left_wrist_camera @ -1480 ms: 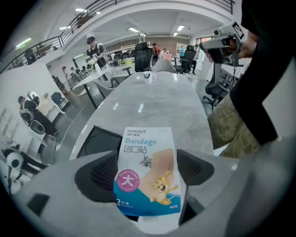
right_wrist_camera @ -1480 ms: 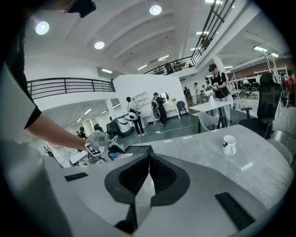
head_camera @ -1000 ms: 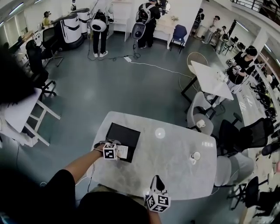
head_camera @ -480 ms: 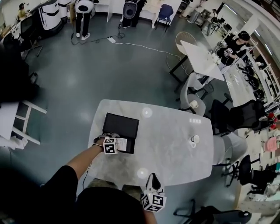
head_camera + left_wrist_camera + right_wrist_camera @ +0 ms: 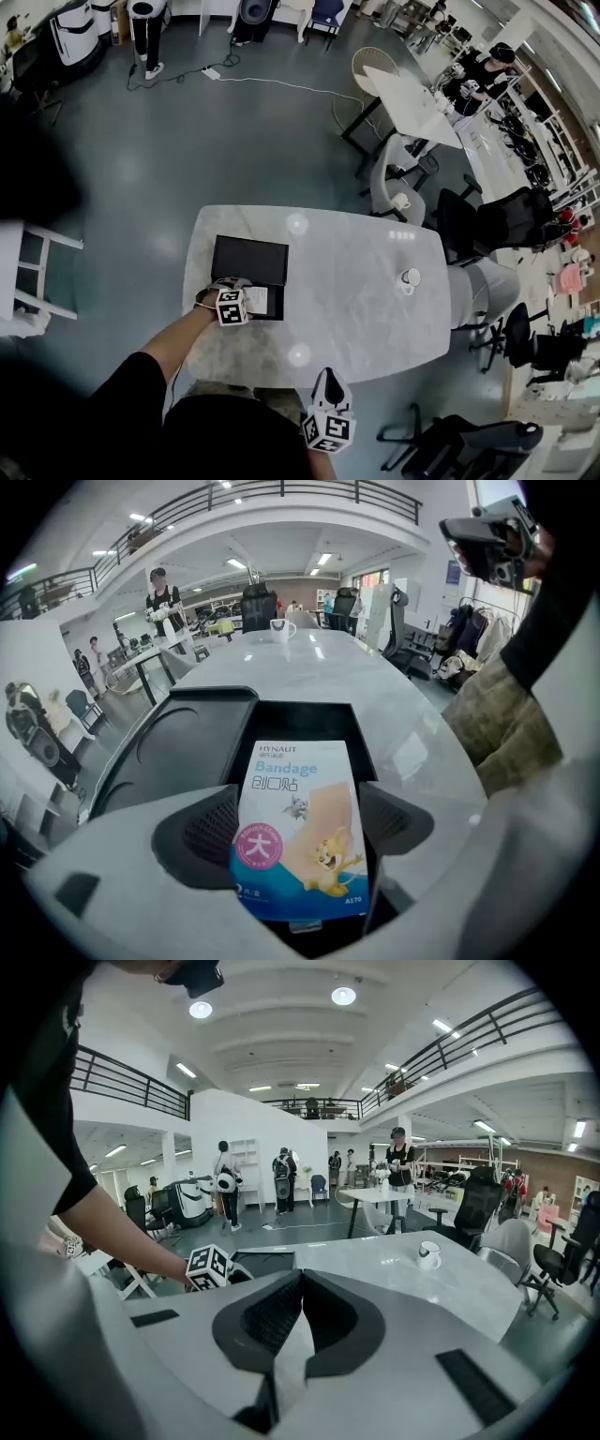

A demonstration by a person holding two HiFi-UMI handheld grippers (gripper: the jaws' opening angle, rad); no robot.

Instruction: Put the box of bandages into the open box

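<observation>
1. At the left end of the pale, marbled oval tabletop [image 5: 375, 309], as the head view shows it, a shallow black open box [image 5: 246, 261] lies flat. The left tool [image 5: 246, 302] reaches over its near end with the small white-and-blue cardboard box of bandages [image 5: 261, 300]. The right tool [image 5: 328, 384] hangs off the near edge of the tabletop, well apart from both. A white cup [image 5: 411, 277] stands far off to the right.

2. In the left gripper view, the left tool [image 5: 300, 803] is clenched on the box of bandages [image 5: 298, 836], one jaw against each long edge. The carton lies printed face up over the near end of the right-hand compartment of the open box [image 5: 309, 722]. The other half, with a round recess, lies to the left. I cannot tell whether the carton's underside touches the compartment floor.

3. In the right gripper view, the right tool [image 5: 300, 1309] has its jaws pressed together with nothing between them. Beyond it are the left tool [image 5: 230, 1272], the open box [image 5: 264, 1258] and the cup [image 5: 428, 1254].

4. What could go wrong, as I judge it:
   - The compartment looks only a little wider than the carton, and the jaws stick out on both sides. A jaw could catch on a wall during lowering.
   - If the carton is let go too high or tilted, its near end may land on the rim and stay propped.
   - If the left tool backs away with its jaws barely parted, it could drag the light carton out again.
   - Nothing steadies the open box, so a nudge might slide it.
</observation>
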